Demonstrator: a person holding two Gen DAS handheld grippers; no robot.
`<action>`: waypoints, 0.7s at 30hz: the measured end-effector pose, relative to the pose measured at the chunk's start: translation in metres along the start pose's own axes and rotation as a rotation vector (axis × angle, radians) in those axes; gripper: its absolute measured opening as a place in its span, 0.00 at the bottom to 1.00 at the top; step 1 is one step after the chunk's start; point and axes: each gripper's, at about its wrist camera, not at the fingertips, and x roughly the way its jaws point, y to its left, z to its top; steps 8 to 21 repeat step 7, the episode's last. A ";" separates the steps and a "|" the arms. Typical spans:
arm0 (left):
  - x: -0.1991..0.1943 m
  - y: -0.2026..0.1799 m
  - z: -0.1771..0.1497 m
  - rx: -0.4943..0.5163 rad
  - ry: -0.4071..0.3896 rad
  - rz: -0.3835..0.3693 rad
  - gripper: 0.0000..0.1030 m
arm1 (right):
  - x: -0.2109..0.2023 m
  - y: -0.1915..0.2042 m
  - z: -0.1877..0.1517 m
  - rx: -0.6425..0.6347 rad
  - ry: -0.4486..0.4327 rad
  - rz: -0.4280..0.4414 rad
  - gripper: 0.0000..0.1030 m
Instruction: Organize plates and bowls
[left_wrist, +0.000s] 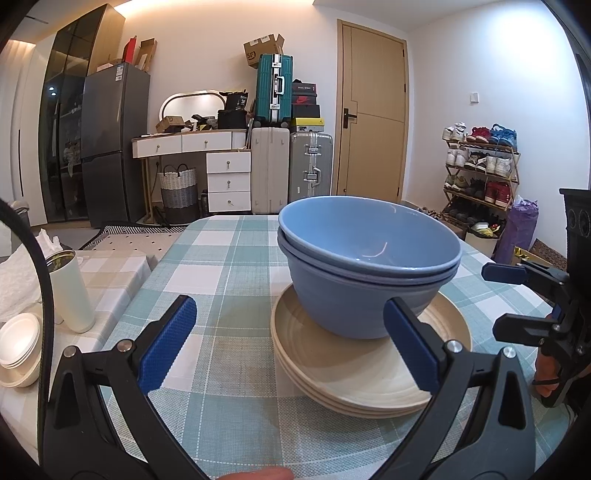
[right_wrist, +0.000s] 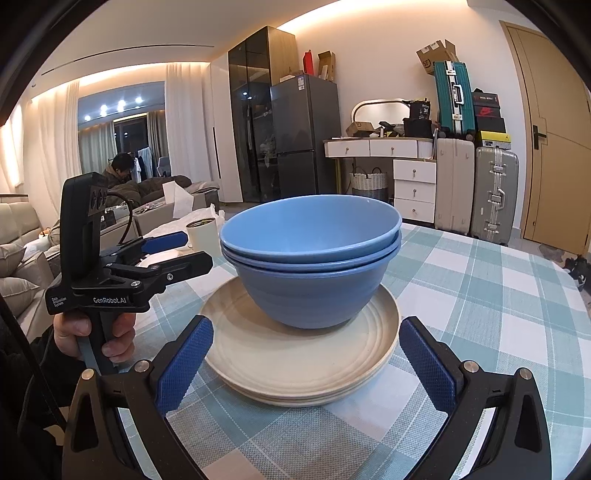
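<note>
Two nested blue bowls (left_wrist: 365, 269) (right_wrist: 314, 258) stand on a stack of cream plates (left_wrist: 354, 376) (right_wrist: 295, 354) on the checked tablecloth (left_wrist: 229, 266) (right_wrist: 480, 295). My left gripper (left_wrist: 291, 339) is open and empty, just short of the stack and a little to its left. My right gripper (right_wrist: 306, 358) is also open, its blue pads either side of the plates' near rim without touching. Each gripper shows in the other's view, the right one (left_wrist: 517, 299) at the far right edge and the left one (right_wrist: 177, 251) held by a hand at the left.
A cream tumbler (left_wrist: 70, 291) (right_wrist: 205, 236) and small white stacked bowls (left_wrist: 18, 339) sit on a side table to the left. Suitcases (left_wrist: 291, 170), a dresser (left_wrist: 207, 155), a fridge (left_wrist: 110, 140) and a shoe rack (left_wrist: 480, 177) line the far walls. A person sits at a sofa (right_wrist: 122, 173).
</note>
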 end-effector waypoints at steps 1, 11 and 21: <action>-0.001 0.000 0.000 -0.001 -0.001 0.000 0.98 | 0.000 -0.001 0.000 0.003 0.001 -0.001 1.00; -0.002 0.003 0.000 -0.011 -0.005 0.007 0.98 | 0.002 -0.004 -0.001 0.017 0.014 -0.003 1.00; -0.002 0.003 0.000 -0.011 -0.005 0.007 0.98 | 0.002 -0.004 -0.001 0.017 0.014 -0.003 1.00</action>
